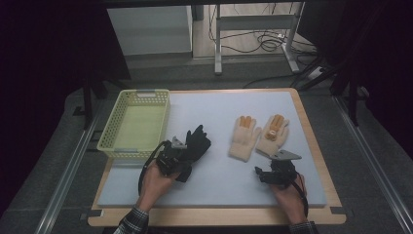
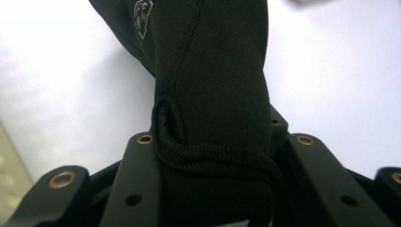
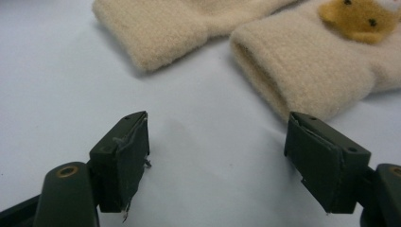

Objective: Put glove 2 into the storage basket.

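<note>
A black glove (image 1: 197,144) lies left of the mat's middle, its fingers pointing away from me. My left gripper (image 1: 181,161) is shut on its cuff; in the left gripper view the black glove (image 2: 213,94) sits pinched between the two jaws. Two cream knit gloves with orange fingertips, the left one (image 1: 243,137) and the right one (image 1: 272,134), lie side by side at the right. My right gripper (image 1: 265,174) stands open just in front of them. In the right gripper view its jaws (image 3: 217,161) are wide apart with bare mat between, and the cream glove cuffs (image 3: 279,71) lie just beyond.
A pale yellow plastic basket (image 1: 112,131) stands at the mat's back left corner, close to the black glove. The light blue mat (image 1: 219,180) lies on a wooden table (image 1: 214,217). Table legs and cables sit on the floor beyond.
</note>
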